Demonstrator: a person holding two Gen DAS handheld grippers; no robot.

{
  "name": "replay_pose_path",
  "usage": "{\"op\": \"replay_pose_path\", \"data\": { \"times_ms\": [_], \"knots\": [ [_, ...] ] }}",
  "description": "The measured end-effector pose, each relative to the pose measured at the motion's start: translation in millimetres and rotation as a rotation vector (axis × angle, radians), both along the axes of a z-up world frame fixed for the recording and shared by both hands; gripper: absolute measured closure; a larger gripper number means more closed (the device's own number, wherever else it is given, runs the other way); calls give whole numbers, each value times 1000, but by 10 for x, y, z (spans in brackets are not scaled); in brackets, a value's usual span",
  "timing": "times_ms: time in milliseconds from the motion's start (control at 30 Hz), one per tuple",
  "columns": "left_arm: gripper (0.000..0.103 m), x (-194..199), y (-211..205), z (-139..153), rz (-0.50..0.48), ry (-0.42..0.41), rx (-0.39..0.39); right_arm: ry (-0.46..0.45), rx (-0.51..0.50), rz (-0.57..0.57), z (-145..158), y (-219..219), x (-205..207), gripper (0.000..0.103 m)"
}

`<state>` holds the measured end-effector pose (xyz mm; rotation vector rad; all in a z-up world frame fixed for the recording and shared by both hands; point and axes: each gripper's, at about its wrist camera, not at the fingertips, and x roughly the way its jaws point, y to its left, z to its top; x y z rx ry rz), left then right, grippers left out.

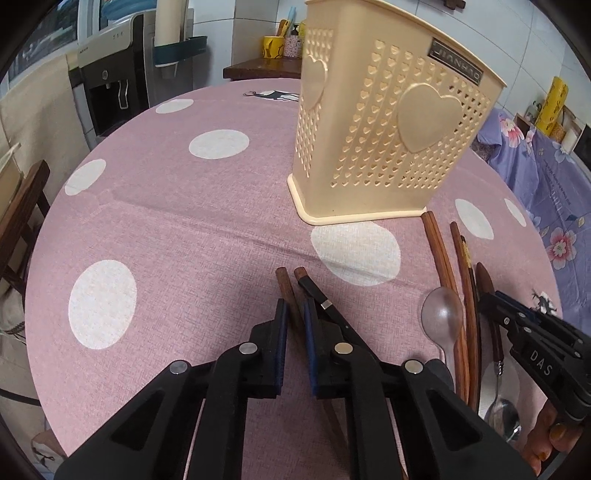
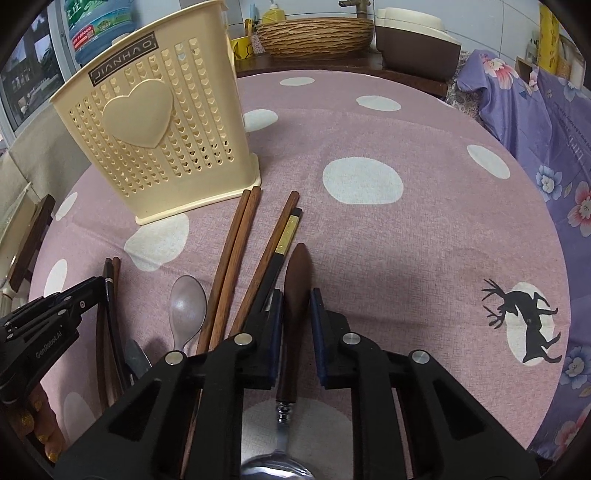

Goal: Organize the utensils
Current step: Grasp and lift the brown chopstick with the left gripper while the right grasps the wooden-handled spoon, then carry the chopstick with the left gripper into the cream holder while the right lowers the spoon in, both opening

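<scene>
A cream perforated utensil holder [image 1: 384, 122] with heart shapes stands on the pink dotted tablecloth; it also shows in the right wrist view [image 2: 155, 125]. My left gripper [image 1: 295, 306] is open, its jaws astride a brown wooden chopstick [image 1: 286, 284], with a black chopstick [image 1: 317, 291] beside it. My right gripper [image 2: 296, 295] is open, its jaws astride the dark wooden handle of a metal spoon [image 2: 297, 280]. Between the grippers lie a pair of brown chopsticks [image 2: 236, 251], another brown and black chopstick [image 2: 275, 240] and a clear plastic spoon [image 2: 187, 306].
The round table [image 2: 406, 229] has a purple floral cloth [image 2: 535, 122] over furniture at the right. A wicker basket [image 2: 314, 35] and a yellow cup stand on a dark counter behind. A water dispenser [image 1: 107, 85] is at the far left.
</scene>
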<state>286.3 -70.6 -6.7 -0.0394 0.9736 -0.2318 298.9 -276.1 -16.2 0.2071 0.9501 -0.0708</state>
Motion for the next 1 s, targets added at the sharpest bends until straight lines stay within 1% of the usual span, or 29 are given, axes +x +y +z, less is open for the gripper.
{"op": "replay_pose_path", "data": {
  "times_ms": [133, 267, 467, 600, 733, 867, 1000],
  "knots": [
    [95, 25, 72, 2, 8, 7, -50, -25, 57, 1, 27, -65, -37, 88],
    [95, 12, 130, 107, 15, -29, -86, -79, 92, 3, 150, -107, -97, 88],
    [96, -91, 250, 513, 24, -150, -131, -204, 94, 28, 471, -111, -278, 88],
    [96, -229, 342, 799, 27, -238, -155, -269, 113, 49, 680, -154, -402, 88],
    [96, -375, 467, 1069, 33, -324, -191, -333, 111, 64, 862, -181, -575, 88],
    [96, -508, 568, 1253, 51, -408, -206, -372, 89, 79, 988, -169, -692, 88],
    [96, -550, 590, 1310, 53, -438, -213, -386, 85, 78, 1033, -163, -740, 88]
  ]
}}
